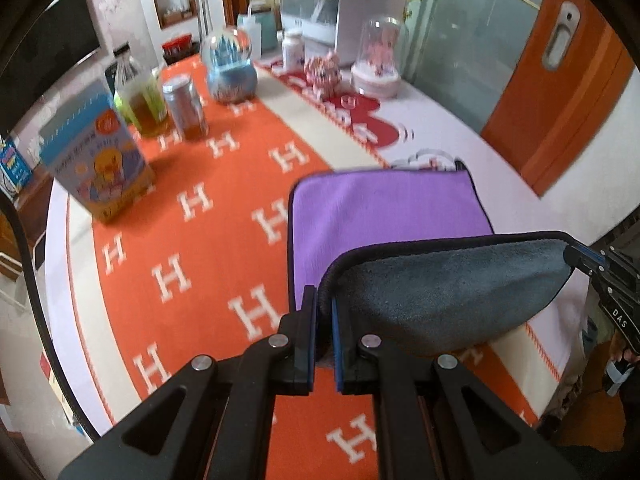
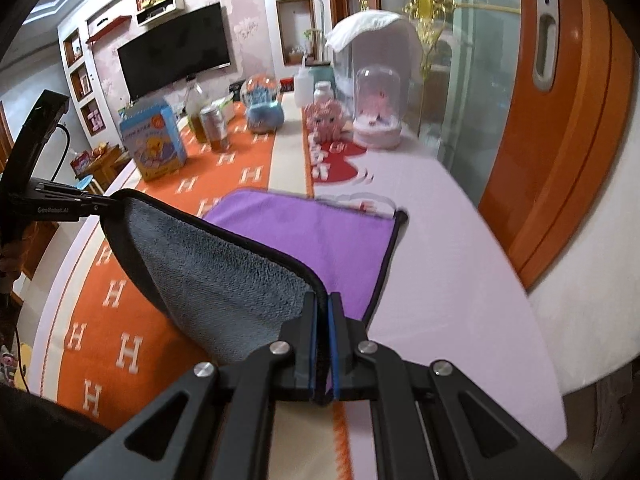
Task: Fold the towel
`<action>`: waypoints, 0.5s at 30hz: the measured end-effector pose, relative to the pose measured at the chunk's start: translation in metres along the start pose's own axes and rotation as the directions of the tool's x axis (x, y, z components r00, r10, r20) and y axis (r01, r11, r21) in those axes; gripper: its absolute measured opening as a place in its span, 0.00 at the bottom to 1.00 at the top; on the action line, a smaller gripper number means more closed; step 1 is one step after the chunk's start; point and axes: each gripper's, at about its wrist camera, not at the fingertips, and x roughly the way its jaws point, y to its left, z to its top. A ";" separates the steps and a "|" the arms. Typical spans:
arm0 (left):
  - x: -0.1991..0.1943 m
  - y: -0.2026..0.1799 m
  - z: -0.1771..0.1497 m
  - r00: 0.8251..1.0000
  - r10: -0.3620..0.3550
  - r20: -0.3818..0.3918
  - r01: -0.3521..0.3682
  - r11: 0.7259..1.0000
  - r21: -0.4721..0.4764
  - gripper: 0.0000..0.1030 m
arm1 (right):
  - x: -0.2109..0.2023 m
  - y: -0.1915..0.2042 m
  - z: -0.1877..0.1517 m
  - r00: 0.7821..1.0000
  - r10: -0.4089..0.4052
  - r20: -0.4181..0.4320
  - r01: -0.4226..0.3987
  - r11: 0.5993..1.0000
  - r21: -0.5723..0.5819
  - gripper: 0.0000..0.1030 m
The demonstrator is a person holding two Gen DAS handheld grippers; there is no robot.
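A towel, purple on one face [image 1: 384, 212] and grey on the other [image 1: 444, 284], lies on the table with its near edge lifted. My left gripper [image 1: 324, 300] is shut on the near left corner. My right gripper [image 2: 322, 304] is shut on the near right corner; it also shows at the right edge of the left wrist view [image 1: 576, 258]. The lifted edge hangs between them, grey underside [image 2: 216, 272] facing me, above the flat purple part [image 2: 320, 236]. The left gripper shows in the right wrist view [image 2: 100, 202].
An orange cloth with white H marks [image 1: 192, 248] covers the table. At the back stand a blue box [image 1: 96, 152], jars [image 1: 186, 106], a snow globe [image 1: 232, 68], a pink toy [image 1: 322, 72], a glass dome [image 1: 380, 56] and a white appliance [image 1: 352, 12]. An orange door [image 2: 568, 128] is on the right.
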 end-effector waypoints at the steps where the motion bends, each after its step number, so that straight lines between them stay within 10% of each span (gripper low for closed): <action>1: 0.000 0.000 0.004 1.000 0.005 0.011 -0.005 1.000 0.000 0.04 | 0.002 -0.002 0.007 1.000 -0.007 0.018 0.007 1.000 -0.005 0.05; 15: 0.042 0.018 0.050 0.984 0.011 0.176 0.006 0.995 -0.100 0.04 | 0.051 -0.018 0.059 0.981 -0.127 0.144 0.136 0.989 -0.052 0.05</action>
